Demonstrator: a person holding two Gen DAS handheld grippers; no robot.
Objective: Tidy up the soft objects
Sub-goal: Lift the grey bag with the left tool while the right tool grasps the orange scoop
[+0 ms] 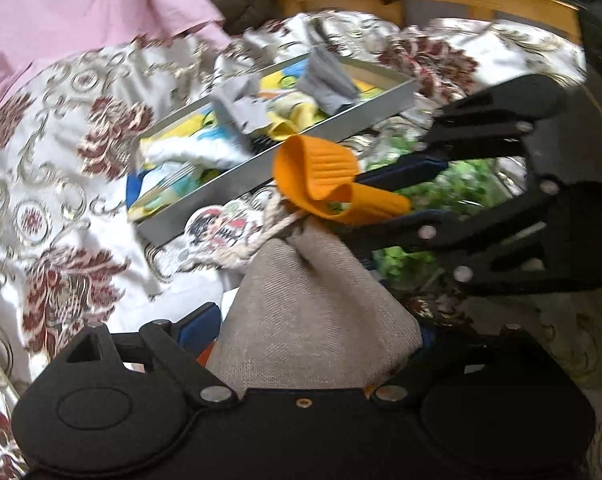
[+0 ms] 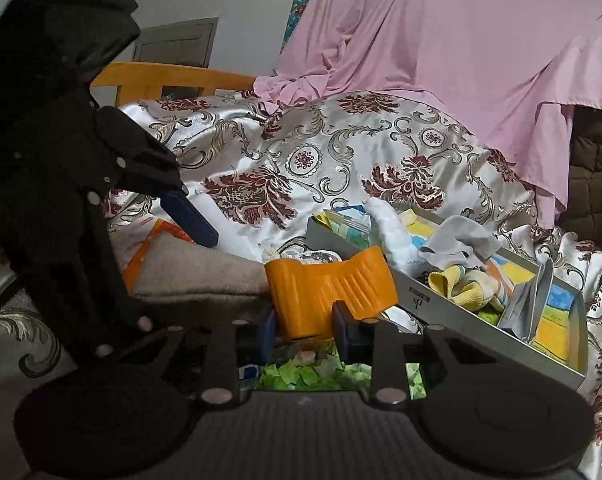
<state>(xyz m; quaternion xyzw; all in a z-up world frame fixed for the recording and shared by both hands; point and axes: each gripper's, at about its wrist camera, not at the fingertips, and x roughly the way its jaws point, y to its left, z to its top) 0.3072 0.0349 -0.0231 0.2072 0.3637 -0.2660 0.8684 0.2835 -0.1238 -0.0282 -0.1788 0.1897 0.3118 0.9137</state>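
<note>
My right gripper (image 2: 305, 322) is clamped on the orange ribbed silicone piece (image 2: 329, 288), just beside the grey tray (image 2: 441, 300) of cloths on the floral bedspread (image 2: 341, 148). The beige drawstring pouch (image 1: 313, 312) sits between my left gripper's (image 1: 313, 344) wide-apart jaws; contact looks unlikely but blurred. Only the right view shows the pink sheet (image 2: 441, 40) draped behind; green scraps (image 2: 313, 376) lie beneath.

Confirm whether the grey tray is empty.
No: the grey tray holds several soft items, among them a grey cloth and a yellow cloth.
</note>
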